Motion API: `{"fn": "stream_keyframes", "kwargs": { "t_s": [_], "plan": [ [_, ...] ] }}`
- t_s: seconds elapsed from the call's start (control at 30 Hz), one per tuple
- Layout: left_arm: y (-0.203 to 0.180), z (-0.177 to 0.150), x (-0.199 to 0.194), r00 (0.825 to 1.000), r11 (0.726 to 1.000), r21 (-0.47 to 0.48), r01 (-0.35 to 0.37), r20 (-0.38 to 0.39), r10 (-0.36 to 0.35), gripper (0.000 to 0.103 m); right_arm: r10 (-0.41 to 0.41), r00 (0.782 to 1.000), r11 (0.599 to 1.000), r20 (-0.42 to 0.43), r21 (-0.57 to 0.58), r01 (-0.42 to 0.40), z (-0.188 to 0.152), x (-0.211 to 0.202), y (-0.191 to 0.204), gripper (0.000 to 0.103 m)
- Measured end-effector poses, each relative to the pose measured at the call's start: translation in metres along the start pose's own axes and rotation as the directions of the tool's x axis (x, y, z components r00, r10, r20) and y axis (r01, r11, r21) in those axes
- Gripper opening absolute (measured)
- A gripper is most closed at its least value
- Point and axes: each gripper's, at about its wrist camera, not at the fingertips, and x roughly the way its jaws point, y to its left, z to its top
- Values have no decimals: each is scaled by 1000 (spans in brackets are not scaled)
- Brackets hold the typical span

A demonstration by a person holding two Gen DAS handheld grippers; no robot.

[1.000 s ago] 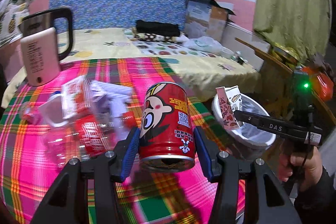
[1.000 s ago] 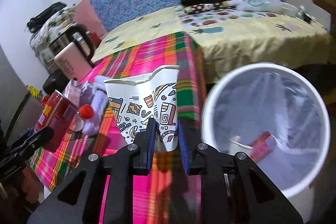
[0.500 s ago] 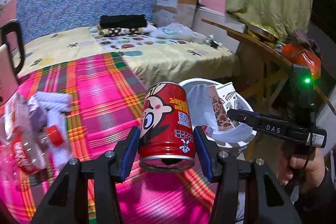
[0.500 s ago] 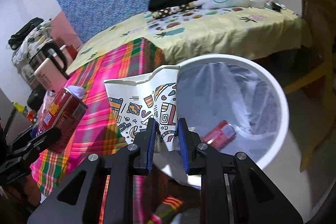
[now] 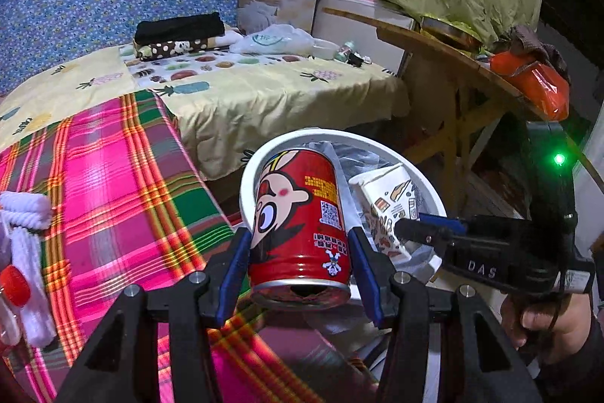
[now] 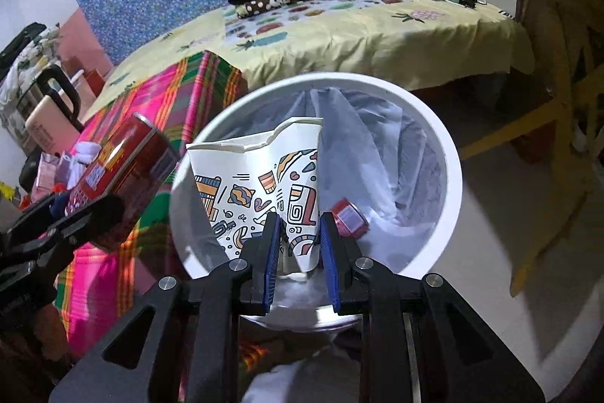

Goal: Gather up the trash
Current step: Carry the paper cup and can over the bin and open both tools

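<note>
Both my hands have swung off the plaid tabletop (image 5: 113, 184) toward the white bin (image 6: 445, 153). My right tongs (image 6: 300, 244), pinched narrow on the crushed paper cup (image 6: 260, 184), hang directly over the bin's mouth. My left tongs (image 5: 300, 263), spread wide around the upright red can (image 5: 298, 214), sit at the near rim, short of it.
</note>
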Motion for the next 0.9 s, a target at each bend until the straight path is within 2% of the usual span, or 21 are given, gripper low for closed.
{"fn": "stream_keyframes", "kwargs": {
  "t_s": [0.37, 0.5, 0.9],
  "plan": [
    [-13, 4, 26, 998, 1000, 9, 5, -65, -5, 55, 0, 999, 1000, -53, 8, 0, -3, 7, -9, 23],
    [-14, 4, 26, 998, 1000, 8, 19, -63, -18, 58, -3, 999, 1000, -47, 18, 4, -4, 5, -11, 25],
    [-6, 4, 7, 1000, 1000, -12, 1, -29, -1, 58, 2, 1000, 1000, 0, 29, -2, -2, -8, -8, 25]
  ]
}}
